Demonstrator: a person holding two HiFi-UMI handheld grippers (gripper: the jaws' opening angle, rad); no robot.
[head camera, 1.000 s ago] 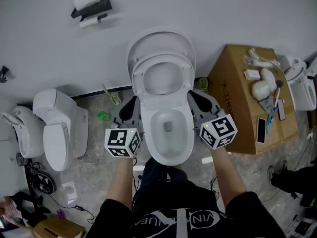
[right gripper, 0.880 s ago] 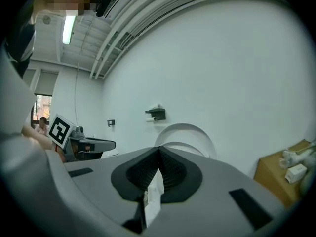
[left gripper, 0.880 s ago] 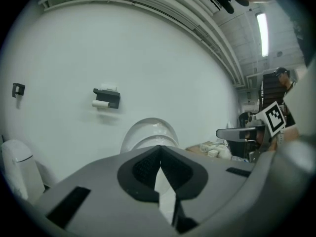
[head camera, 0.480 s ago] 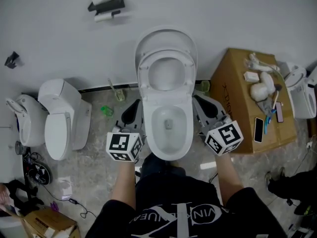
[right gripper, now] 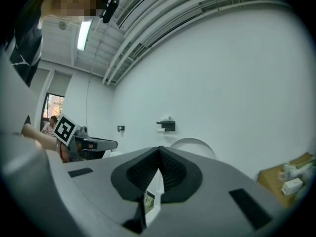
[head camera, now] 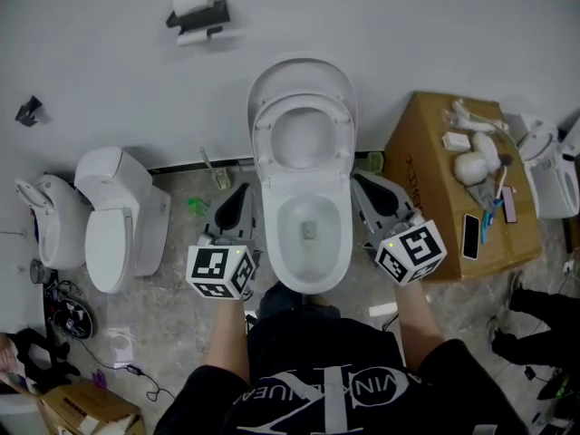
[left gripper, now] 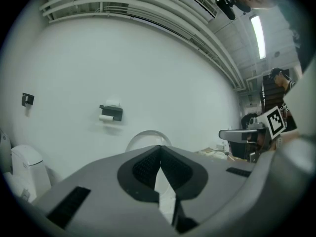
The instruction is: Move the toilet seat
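The white toilet stands against the wall with its bowl (head camera: 308, 234) uncovered. Its seat ring (head camera: 302, 139) and lid (head camera: 303, 72) both lean upright against the wall. My left gripper (head camera: 243, 193) hangs left of the bowl's rim, and my right gripper (head camera: 362, 182) hangs to the right of it. Neither touches the toilet. Both are shut with nothing between the jaws. In the left gripper view the tips (left gripper: 159, 147) meet in front of the raised lid (left gripper: 143, 136). The right gripper view shows shut tips (right gripper: 158, 148) and the lid (right gripper: 195, 144) behind.
A second toilet (head camera: 113, 216) and a third (head camera: 41, 229) stand to the left. On the right, a cardboard box (head camera: 426, 170) close to the bowl carries a phone (head camera: 470, 236) and small parts. A paper holder (head camera: 198, 18) hangs on the wall. Cables lie at the lower left.
Both grippers have drawn back a little toward the person, away from the wall, still shut. The seat and lid have stayed raised.
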